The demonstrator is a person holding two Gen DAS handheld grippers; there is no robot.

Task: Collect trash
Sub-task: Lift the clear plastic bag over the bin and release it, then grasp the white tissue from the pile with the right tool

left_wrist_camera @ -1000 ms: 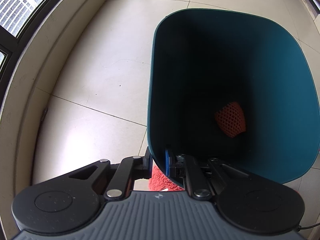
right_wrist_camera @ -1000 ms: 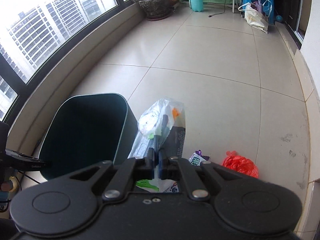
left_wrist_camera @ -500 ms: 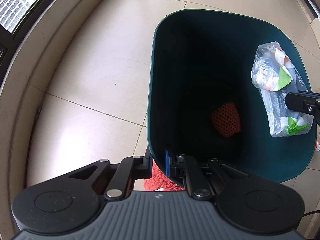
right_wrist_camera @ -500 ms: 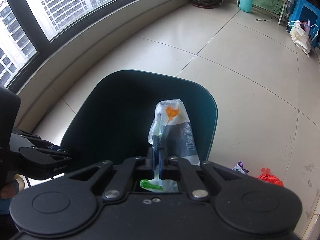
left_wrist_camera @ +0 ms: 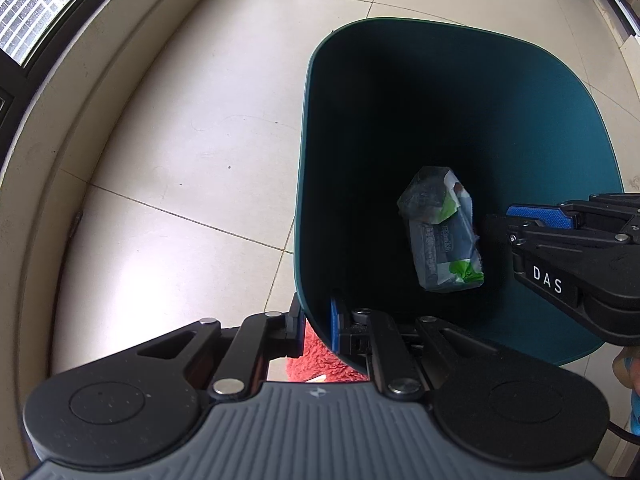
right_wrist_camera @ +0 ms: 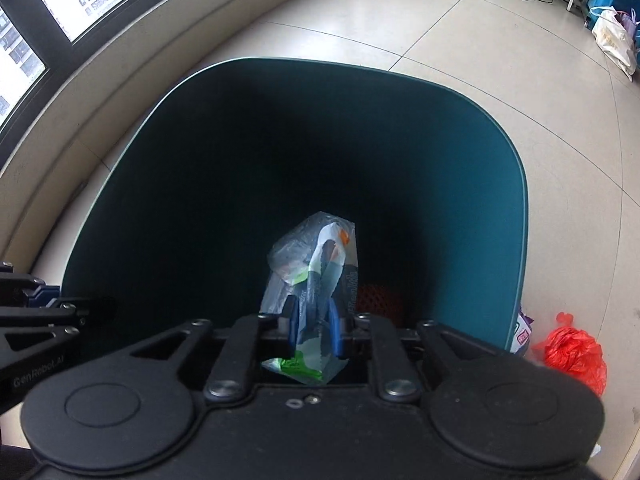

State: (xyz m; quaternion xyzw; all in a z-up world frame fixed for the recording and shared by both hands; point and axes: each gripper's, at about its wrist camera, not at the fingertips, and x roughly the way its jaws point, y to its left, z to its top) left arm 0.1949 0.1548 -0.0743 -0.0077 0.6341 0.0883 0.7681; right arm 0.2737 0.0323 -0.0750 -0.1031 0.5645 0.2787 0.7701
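Observation:
A dark teal trash bin [left_wrist_camera: 308,120] stands on the tiled floor. My left gripper [left_wrist_camera: 316,326] is shut on its near rim, one finger inside and one outside. My right gripper [right_wrist_camera: 313,330] hangs over the bin's [right_wrist_camera: 520,184] mouth, its jaws opening. A clear plastic wrapper bag [right_wrist_camera: 308,256] with green and grey print hangs between the parted blue pads, reaching down into the bin. In the left wrist view the bag [left_wrist_camera: 440,240] sits just beside the right gripper [left_wrist_camera: 500,224], low inside the bin. An orange foam net [right_wrist_camera: 376,296] lies on the bin's bottom, partly hidden.
A red plastic bag [right_wrist_camera: 572,352] and a purple wrapper [right_wrist_camera: 524,328] lie on the floor right of the bin. A red fuzzy thing [left_wrist_camera: 316,360] shows under my left gripper. A curved window ledge [left_wrist_camera: 60,160] runs along the left. A white bag [right_wrist_camera: 612,40] sits far back.
My right gripper carried the wrapper bag from beside the bin to over its mouth and down into it, and its pads have parted. My left gripper kept still on the rim.

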